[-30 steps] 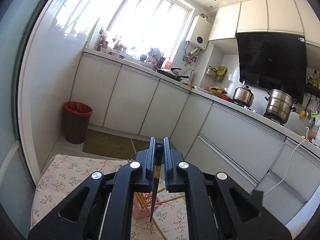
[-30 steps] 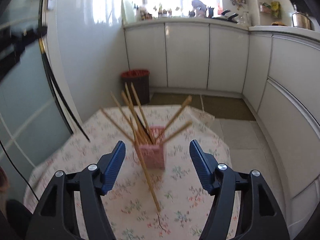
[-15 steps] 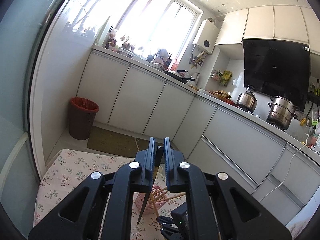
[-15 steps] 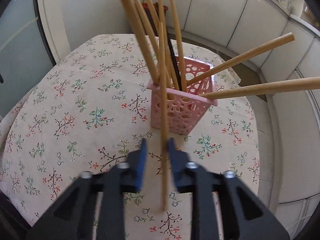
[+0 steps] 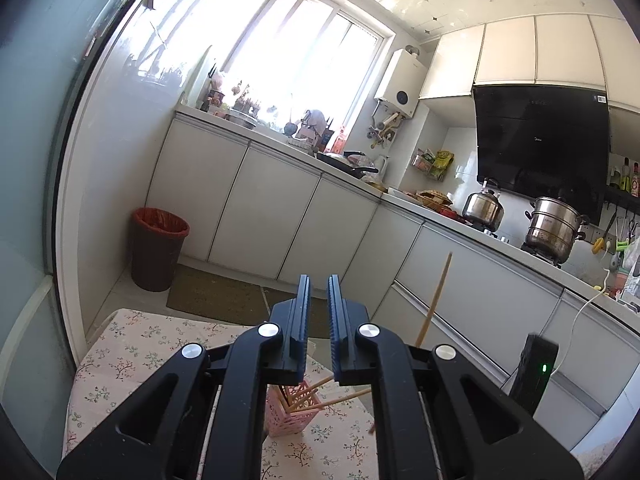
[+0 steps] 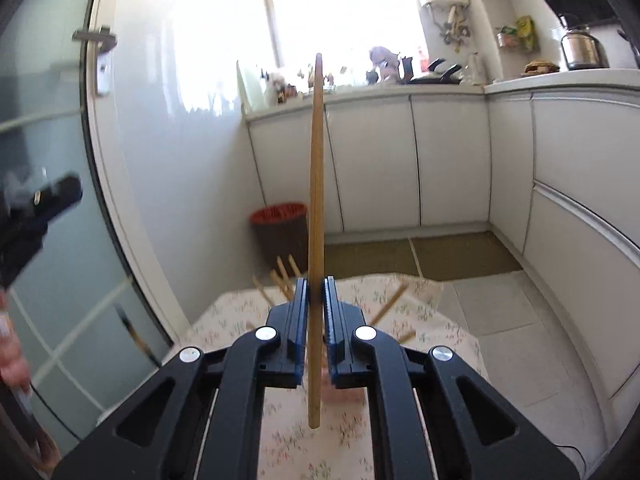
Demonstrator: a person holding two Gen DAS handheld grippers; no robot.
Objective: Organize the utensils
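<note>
My right gripper [image 6: 316, 284] is shut on a wooden chopstick [image 6: 314, 200], which stands nearly upright, high above the table. In the left wrist view that chopstick [image 5: 434, 296] rises at the right, beside the right gripper's black body [image 5: 536, 364]. Below stands a pink perforated basket [image 5: 294, 412] holding several wooden chopsticks [image 5: 344, 398] that lean outward. My left gripper [image 5: 319, 292] has its jaws close together. The black chopstick it held earlier is hidden in its own view. In the right wrist view a blurred dark stick [image 6: 134, 334] hangs below the left gripper [image 6: 44, 204].
The floral tablecloth [image 5: 132, 352] covers a small table. A red-lined bin [image 5: 158, 248] and a floor mat [image 5: 216, 292] lie beyond it, before white cabinets [image 5: 260, 216]. A glass door [image 6: 48, 120] is at the left. A person's hand [image 6: 12, 356] shows at the frame edge.
My right gripper went from open to shut on a wooden chopstick beside the basket and has lifted it well above the table. The left gripper has stayed about where it was.
</note>
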